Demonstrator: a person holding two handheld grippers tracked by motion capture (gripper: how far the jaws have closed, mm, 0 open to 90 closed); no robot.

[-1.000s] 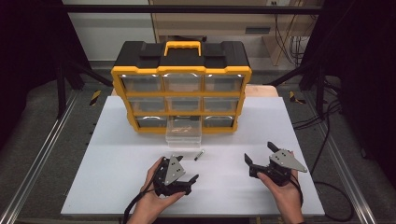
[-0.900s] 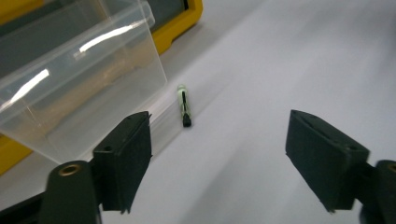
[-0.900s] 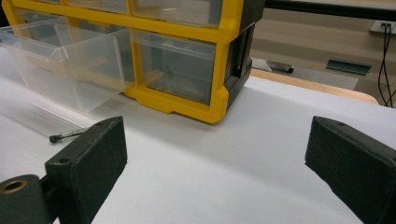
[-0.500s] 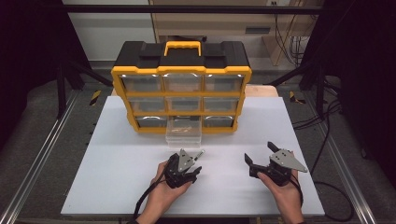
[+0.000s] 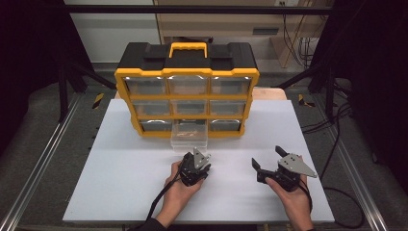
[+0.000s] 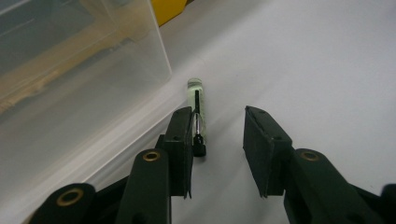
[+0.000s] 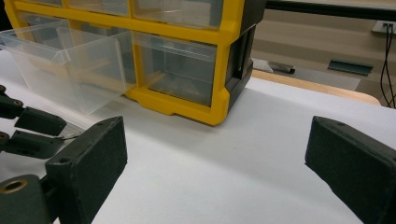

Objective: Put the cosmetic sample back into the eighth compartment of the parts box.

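Here the left gripper (image 5: 201, 160) is sitting low on the white table (image 5: 120, 168), just in front of the clear drawer (image 5: 189, 136) that is standing pulled out from the bottom row of the yellow-and-black organizer (image 5: 186, 91). In the left gripper view its jaws have just been closing in around a small precision screwdriver (image 6: 196, 114) (pale green see-through handle, thin dark shaft, black tip end) which is lying flat on the table right beside the drawer's front wall. The left pad is touching or nearly touching the shaft, the right pad is standing clear of it with a gap, so the tool is not clamped and is resting on the table. The right gripper (image 5: 267, 162) is hovering over the table well to the right, jaws spread wide, nothing between them; the right gripper view is looking at the organizer's lower right corner and the drawer. No readable brand, label or writing is showing on the organizer, drawer or screwdriver (too blurred to tell).
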